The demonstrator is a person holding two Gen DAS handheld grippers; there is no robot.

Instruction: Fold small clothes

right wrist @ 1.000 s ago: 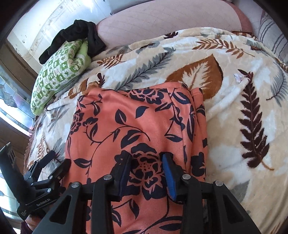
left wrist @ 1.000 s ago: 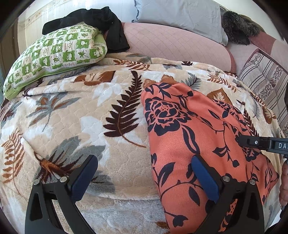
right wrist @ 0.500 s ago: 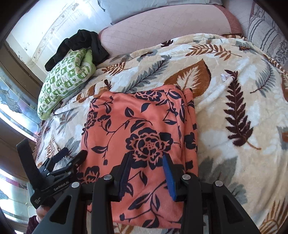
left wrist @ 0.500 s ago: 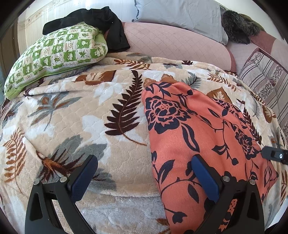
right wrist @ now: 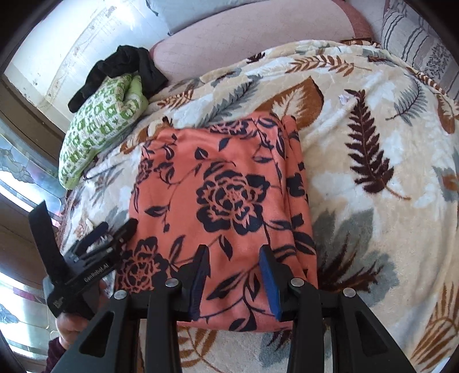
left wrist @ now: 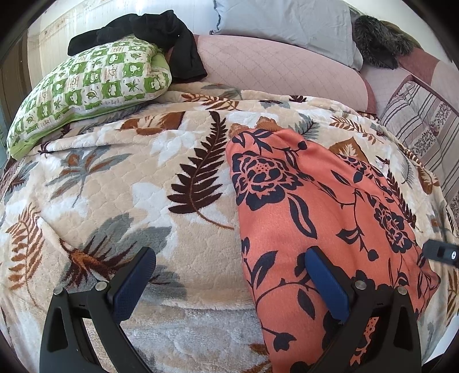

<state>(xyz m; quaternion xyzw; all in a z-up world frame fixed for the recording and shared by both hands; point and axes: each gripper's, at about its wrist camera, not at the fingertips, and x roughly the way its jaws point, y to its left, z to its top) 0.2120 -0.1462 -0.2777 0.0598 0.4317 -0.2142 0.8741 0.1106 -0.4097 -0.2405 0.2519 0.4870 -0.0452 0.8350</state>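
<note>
An orange garment with dark navy flowers (left wrist: pixel 315 218) (right wrist: pixel 223 183) lies folded into a flat rectangle on the leaf-patterned blanket (left wrist: pixel 120 183) (right wrist: pixel 373 137). My left gripper (left wrist: pixel 229 275) stands wide open at the garment's near left edge, its right pad over the cloth and its left pad over bare blanket. From the right wrist view it shows at the left (right wrist: pixel 114 229). My right gripper (right wrist: pixel 233 275) hovers above the garment's near end, jaws partly apart and empty. One finger (left wrist: pixel 439 252) of it pokes in at the right edge of the left wrist view.
A green-and-white pillow (left wrist: pixel 86 86) with black clothing (left wrist: pixel 160 31) on it lies at the back left. Behind the blanket are a pink quilted bolster (left wrist: pixel 272 66), a grey pillow (left wrist: pixel 287 20) and a striped cushion (left wrist: pixel 424 120). A hand (right wrist: pixel 71 327) holds the left gripper.
My right gripper has lifted and drawn back from the garment, so more of the cloth shows. In the left wrist view it slid out toward the right edge. The left gripper stayed still.
</note>
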